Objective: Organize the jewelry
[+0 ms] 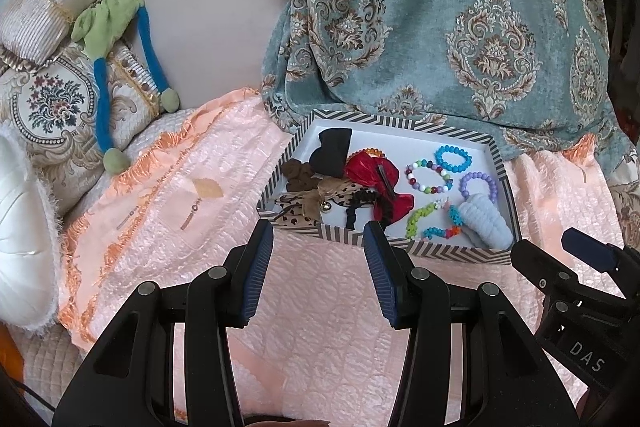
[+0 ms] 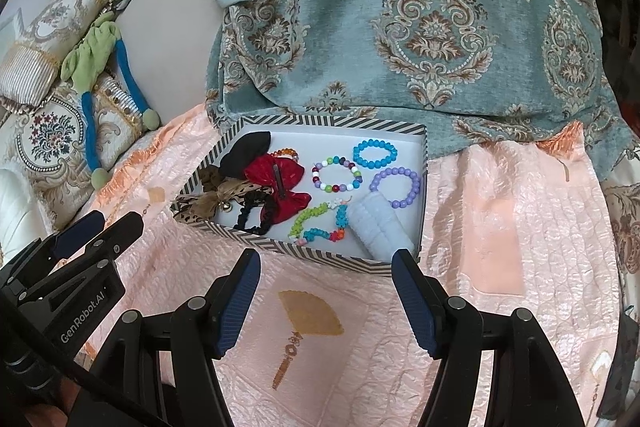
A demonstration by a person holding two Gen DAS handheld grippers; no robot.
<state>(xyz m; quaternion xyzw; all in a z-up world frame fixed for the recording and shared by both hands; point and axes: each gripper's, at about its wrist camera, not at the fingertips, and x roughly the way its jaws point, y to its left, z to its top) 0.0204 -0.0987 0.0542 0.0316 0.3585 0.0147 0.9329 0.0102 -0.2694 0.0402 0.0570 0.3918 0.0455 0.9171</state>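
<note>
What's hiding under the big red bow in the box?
Under the red bow a black scrunchie pokes out, and orange beads peek from behind it. Anything fully covered cannot be seen.

surface: pink quilted bedspread (image 2: 500, 227) | on it: striped-rim tray (image 2: 320, 259), teal damask cloth (image 2: 400, 27), embroidered cushions (image 1: 52, 103)

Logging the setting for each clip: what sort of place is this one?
Probably a bedroom or sitting room at home: a pink quilted bedspread, ornate cushions, a stuffed toy, and a striped tray of bracelets and hair ties.
</note>
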